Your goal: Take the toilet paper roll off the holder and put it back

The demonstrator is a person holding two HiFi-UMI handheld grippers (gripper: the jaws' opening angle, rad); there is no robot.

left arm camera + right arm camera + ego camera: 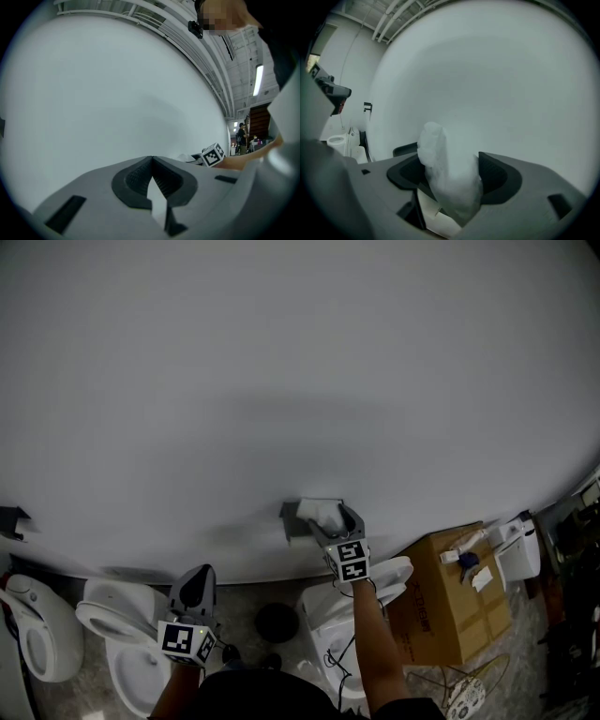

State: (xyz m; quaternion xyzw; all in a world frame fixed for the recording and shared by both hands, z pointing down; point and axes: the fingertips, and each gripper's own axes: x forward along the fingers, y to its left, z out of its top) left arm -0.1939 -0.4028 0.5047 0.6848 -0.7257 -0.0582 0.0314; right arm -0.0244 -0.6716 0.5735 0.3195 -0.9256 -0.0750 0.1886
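A white toilet paper roll [325, 514] sits at a grey holder [298, 517] fixed low on the white wall. My right gripper [336, 519] reaches up to it, and its jaws are closed on the roll from both sides. In the right gripper view the soft, squashed roll [449, 173] fills the gap of the right gripper [449, 158], with both dark pads against it. A dark part of the holder [404, 149] shows behind on the left. My left gripper [199, 579] hangs lower left, away from the holder. It is shut and holds nothing, its tips meeting in its own view [151, 158].
Two white toilets [127, 634] [37, 629] stand at the lower left, and another [328, 620] is below my right arm. A cardboard box [450, 601] with small items on top stands to the right. A black round object [277, 620] lies on the floor. A dark bracket [11, 519] juts from the wall at far left.
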